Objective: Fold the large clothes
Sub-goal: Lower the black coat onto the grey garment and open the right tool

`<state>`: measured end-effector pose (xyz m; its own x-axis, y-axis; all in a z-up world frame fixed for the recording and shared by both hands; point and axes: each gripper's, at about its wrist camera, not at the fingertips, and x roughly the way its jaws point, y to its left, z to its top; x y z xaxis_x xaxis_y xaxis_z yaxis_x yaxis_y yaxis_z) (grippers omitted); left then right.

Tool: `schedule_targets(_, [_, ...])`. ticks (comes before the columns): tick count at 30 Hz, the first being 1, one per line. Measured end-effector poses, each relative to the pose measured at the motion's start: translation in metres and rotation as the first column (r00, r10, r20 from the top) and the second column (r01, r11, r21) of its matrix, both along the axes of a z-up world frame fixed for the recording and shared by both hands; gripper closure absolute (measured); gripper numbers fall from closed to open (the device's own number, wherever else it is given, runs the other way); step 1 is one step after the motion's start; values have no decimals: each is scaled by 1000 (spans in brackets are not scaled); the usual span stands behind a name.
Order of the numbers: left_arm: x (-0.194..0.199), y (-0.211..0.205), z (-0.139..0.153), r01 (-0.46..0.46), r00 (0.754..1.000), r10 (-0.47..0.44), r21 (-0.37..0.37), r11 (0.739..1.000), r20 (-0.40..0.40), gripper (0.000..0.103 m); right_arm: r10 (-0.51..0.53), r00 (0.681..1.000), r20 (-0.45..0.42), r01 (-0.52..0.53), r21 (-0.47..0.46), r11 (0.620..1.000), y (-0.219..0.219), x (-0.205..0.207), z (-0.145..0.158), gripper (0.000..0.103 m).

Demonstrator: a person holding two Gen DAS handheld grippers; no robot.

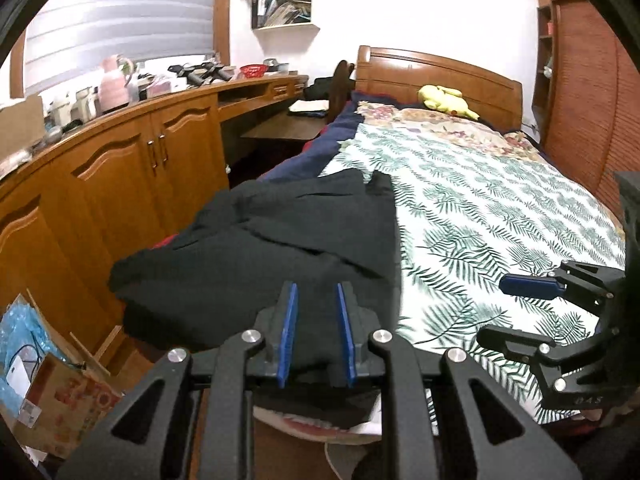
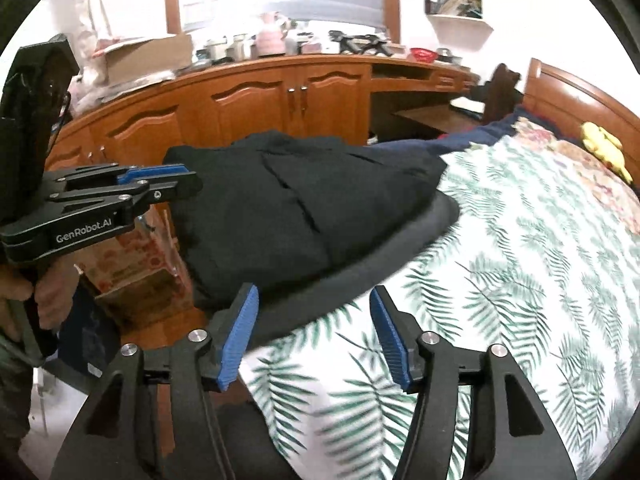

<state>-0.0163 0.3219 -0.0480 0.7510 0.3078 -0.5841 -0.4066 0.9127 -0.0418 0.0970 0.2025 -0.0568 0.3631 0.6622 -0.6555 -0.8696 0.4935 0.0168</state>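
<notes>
A large black garment lies bunched on the left edge of the bed, over the leaf-print sheet. My left gripper is at its near hem, the blue pads narrow with black cloth filling the gap between them. In the right wrist view the left gripper meets the black garment at its left corner. My right gripper stands wide, and a blurred dark hem runs past its tips without being pinched. In the left wrist view the right gripper hangs open over the sheet.
Wooden cabinets with a cluttered top run along the left of the bed. Cardboard boxes sit on the floor below. A yellow plush toy lies by the headboard. A hand holds the left gripper's handle.
</notes>
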Motion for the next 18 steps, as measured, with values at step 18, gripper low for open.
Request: schedule_targets(18, [74, -116, -7, 171, 985, -171, 0, 985, -23, 83, -293, 956, 10, 293, 21, 956, -152, 29, -11, 15])
